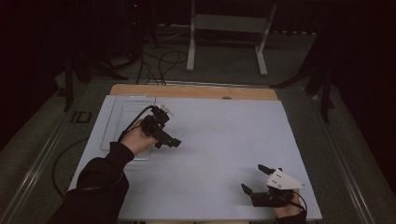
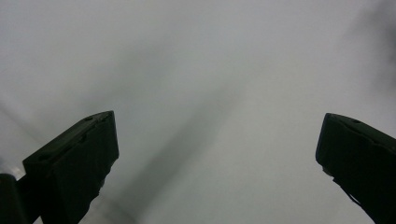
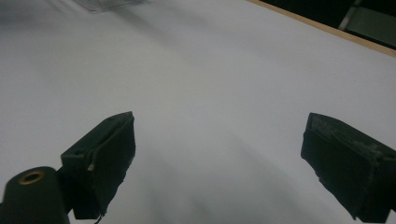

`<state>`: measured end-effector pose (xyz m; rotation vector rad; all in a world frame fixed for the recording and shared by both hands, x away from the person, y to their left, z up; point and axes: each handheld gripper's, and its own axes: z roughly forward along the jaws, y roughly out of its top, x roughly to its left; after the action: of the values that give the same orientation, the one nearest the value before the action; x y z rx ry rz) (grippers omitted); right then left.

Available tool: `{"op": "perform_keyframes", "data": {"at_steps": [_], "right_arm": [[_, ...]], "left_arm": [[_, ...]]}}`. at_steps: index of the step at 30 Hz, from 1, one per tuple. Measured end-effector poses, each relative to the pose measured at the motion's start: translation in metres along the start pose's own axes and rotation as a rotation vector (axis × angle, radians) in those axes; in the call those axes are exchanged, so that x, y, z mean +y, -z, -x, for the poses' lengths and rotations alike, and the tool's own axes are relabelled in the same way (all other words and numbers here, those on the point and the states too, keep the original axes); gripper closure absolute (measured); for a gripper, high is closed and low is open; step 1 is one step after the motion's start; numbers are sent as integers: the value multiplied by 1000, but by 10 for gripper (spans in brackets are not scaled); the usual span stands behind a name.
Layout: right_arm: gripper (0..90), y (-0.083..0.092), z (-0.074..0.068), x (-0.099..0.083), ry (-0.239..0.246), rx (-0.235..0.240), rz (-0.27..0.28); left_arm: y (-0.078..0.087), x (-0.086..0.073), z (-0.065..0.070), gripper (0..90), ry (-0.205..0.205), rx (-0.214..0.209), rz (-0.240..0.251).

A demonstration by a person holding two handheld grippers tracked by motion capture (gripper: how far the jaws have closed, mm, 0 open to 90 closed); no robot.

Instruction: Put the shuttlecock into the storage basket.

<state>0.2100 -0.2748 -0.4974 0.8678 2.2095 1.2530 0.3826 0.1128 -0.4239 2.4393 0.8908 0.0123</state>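
White board is seen covering the table, with a wooden edge exposed along its far side. A clear plastic sheet lies flat on the board near its far left corner. The left tongs are held just beside the sheet's right edge, over the board, pointing toward the board's middle; the left hand lies over the sheet's near part. In the left gripper view the jaws are seen wide apart with nothing between them, only bare board behind. The right tongs are held near the board's near right corner, well apart from the sheet, a grey three-cornered plate on top. In the right gripper view the jaws stand wide apart and empty; the sheet is glimpsed, blurred, at the far edge.
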Motion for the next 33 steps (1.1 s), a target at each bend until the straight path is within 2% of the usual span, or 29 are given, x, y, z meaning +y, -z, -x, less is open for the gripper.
{"op": "perform_keyframes", "data": {"at_steps": [6, 8, 9, 14, 21, 23, 28, 31, 33], "right_arm": [[99, 0, 0, 0, 3, 1, 0], [98, 0, 0, 0, 3, 2, 0], [98, 0, 0, 0, 4, 2, 0], [98, 0, 0, 0, 4, 3, 0], [99, 0, 0, 0, 6, 3, -2], [98, 0, 0, 0, 6, 3, -1], [98, 0, 0, 0, 7, 4, -1], [98, -1, 0, 0, 7, 4, -2], [99, 0, 0, 0, 6, 4, -2]], "left_arm": [[-5, -5, 9, 1, -70, -8, 58], [-7, -6, 12, 1, -84, -18, 65], [-7, -7, 14, 1, -105, -17, 72], [-14, -11, 23, 1, -154, -29, 53], [-21, -18, 32, 1, -238, -95, 66], [-22, -21, 33, 1, -244, -115, 79], [-23, -26, 35, 1, -264, -132, 116], [-25, -29, 37, 1, -266, -146, 119], [-26, -31, 38, 1, -268, -141, 113]]}}
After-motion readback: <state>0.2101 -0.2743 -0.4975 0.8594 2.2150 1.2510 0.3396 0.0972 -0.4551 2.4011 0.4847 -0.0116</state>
